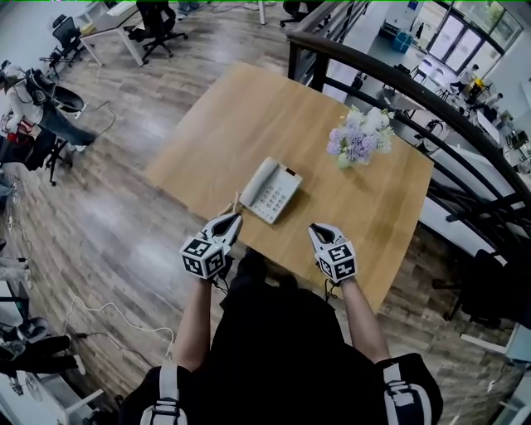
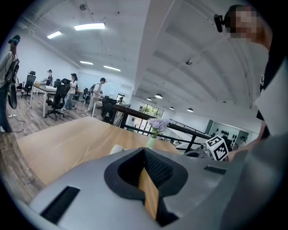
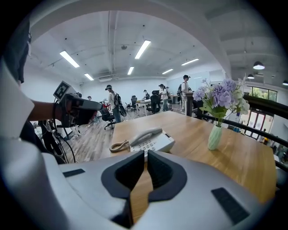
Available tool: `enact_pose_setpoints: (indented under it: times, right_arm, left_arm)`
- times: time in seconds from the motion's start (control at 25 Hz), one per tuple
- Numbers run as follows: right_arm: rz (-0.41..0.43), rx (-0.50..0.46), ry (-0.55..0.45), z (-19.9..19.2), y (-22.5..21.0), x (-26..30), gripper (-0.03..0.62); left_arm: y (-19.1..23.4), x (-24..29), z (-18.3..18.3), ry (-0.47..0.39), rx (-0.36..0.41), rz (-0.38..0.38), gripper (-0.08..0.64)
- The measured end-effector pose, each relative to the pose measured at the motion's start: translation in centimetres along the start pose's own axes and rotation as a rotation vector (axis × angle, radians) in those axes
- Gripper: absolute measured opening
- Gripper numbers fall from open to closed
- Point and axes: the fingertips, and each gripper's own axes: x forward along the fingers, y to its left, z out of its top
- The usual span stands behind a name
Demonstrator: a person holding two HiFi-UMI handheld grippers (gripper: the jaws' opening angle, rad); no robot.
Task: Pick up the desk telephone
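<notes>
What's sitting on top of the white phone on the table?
The handset lies along one side of the desk telephone, with its buttons showing beside it. Whatever is under the handset is covered, so it cannot be seen.

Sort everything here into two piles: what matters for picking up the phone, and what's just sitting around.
For the job: desk telephone; left gripper and right gripper, both shut and empty.

Just lying about: vase of flowers on the table; office chair beyond it.
</notes>
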Motion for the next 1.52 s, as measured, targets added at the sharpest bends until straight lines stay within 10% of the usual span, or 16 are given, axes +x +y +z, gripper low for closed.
enact_pose_setpoints:
  times: [1.24,1.52]
  right_arm:
    - [-0.055,0.201,0.114,2.6,-1.4,14.4,0.028]
    - [-0.092,0.295,0.131,1.2,-1.9,16.2,0.031]
  left_arm:
    - [10.7,14.6,-1.9,0.372,0.155,-0.332,0.025]
    - [12.1,17.1,-3.7,0.479,0.177,-0.421,0.133]
